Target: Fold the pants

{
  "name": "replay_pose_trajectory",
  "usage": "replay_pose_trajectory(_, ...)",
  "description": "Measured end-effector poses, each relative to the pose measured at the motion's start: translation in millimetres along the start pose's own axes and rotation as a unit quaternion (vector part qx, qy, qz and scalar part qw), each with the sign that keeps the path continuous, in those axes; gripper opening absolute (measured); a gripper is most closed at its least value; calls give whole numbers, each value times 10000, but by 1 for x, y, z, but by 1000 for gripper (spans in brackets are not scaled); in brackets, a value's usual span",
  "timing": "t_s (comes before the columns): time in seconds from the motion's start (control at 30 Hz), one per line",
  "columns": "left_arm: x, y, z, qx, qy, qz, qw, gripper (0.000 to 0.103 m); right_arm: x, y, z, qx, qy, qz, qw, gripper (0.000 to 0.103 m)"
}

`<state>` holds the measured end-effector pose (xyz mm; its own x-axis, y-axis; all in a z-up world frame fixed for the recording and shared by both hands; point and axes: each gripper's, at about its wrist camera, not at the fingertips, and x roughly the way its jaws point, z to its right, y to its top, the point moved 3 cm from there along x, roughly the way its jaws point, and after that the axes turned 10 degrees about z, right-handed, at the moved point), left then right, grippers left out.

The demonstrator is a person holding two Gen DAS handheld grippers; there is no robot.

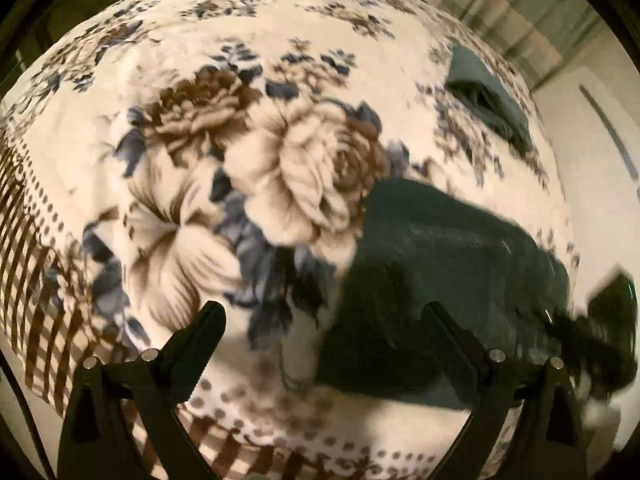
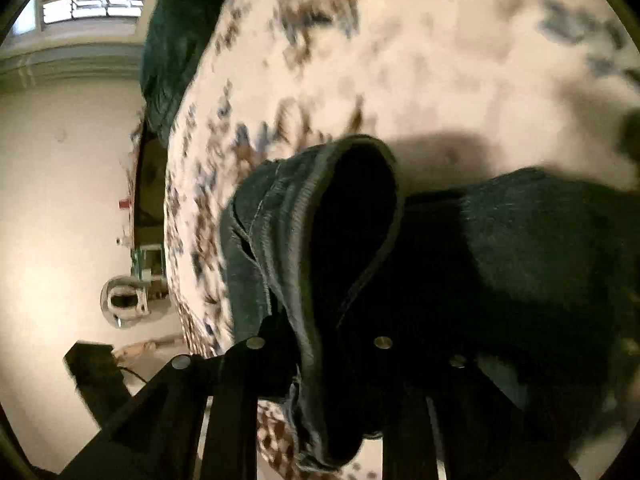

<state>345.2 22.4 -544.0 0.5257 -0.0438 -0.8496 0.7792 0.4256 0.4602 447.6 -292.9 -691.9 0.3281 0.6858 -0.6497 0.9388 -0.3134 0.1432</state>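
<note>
Dark blue-green denim pants [image 1: 440,264] lie in a bunched heap on the cream fleece blanket with brown roses [image 1: 224,128], near its right edge as the left wrist view has it. The left gripper [image 1: 324,312] hovers with its jaws spread wide and nothing between them; the heap sits ahead and to the right of that gap, its near edge passing behind the right-hand finger. The right gripper [image 2: 320,344] is clamped on a hemmed edge of the pants, waistband or leg opening (too blurred to say which), and the cloth loops up from the jaws into an open dark mouth, the rest trailing off to the right across the blanket. So the right hand has the fabric and the left is the free one. Long axis appears to run rightward from the right gripper, judging loosely. A second folded dark green garment [image 1: 492,96] lies well apart, further back.
</note>
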Motion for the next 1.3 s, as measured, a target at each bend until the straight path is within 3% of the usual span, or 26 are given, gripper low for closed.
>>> replay_pose_trajectory(0.03, -1, 5, 1, -49, -76, 2, 10000, 100, -15, 2, 1, 4, -47, 117, 9999, 13)
replay_pose_trajectory(0.13, 9, 17, 14, -93, -323, -79, 9994, 100, -60, 4, 28, 394, -207, 341, 9984, 13)
replay_pose_trajectory(0.27, 43, 25, 39, -99, -629, -536, 9965, 100, -101, 1, 84, 822, -726, 501, 9927, 13)
replay_pose_trajectory(0.57, 81, 37, 82, -315, -1235, -1064, 9861, 100, -115, 4, 135, 883, -1410, 577, 9844, 11)
replay_pose_trajectory(0.63, 98, 37, 90, -551, -1461, -1405, 9777, 100, -117, 3, 142, 913, -1467, 556, 9834, 11)
replay_pose_trajectory(0.7, 128, 32, 103, -922, -1843, -2001, 9579, 100, -124, -1, 145, 941, -1410, 546, 9840, 11)
replay_pose_trajectory(0.77, 153, 26, 115, -1067, -1984, -2344, 9457, 96, -125, -2, 138, 840, -1443, 514, 9846, 11)
replay_pose_trajectory(0.8, 162, 27, 120, -1069, -2068, -2351, 9437, 73, -127, -4, 136, 788, -1500, 496, 9843, 11)
replay_pose_trajectory(0.87, 175, 30, 131, -831, -2113, -2452, 9425, 47, -136, -6, 139, 811, -1591, 515, 9826, 11)
replay_pose_trajectory(0.93, 183, 34, 140, -530, -2059, -2589, 9422, 42, -144, -6, 143, 887, -1612, 558, 9813, 11)
replay_pose_trajectory(1.0, 196, 40, 138, -581, -2100, -2840, 9337, 41, -149, -4, 145, 839, -1670, 555, 9808, 11)
replay_pose_trajectory(1.03, 205, 40, 129, -1044, -2213, -3041, 9207, 41, -148, -3, 143, 783, -1726, 538, 9804, 11)
replay_pose_trajectory(1.1, 226, 36, 105, -2131, -2401, -3341, 8862, 41, -141, 0, 142, 709, -1857, 425, 9791, 11)
replay_pose_trajectory(1.17, 238, 26, 80, -3102, -2606, -3542, 8429, 42, -131, 2, 141, 672, -1983, 310, 9774, 11)
replay_pose_trajectory(1.2, 236, 26, 78, -3118, -2672, -3552, 8398, 42, -126, 2, 141, 709, -2018, 220, 9766, 11)
replay_pose_trajectory(1.23, 231, 28, 79, -2987, -2690, -3536, 8446, 43, -122, 2, 142, 773, -2018, 159, 9762, 11)
replay_pose_trajectory(1.3, 214, 34, 79, -2618, -2603, -3359, 8666, 61, -119, 3, 141, 798, -1987, 69, 9768, 14)
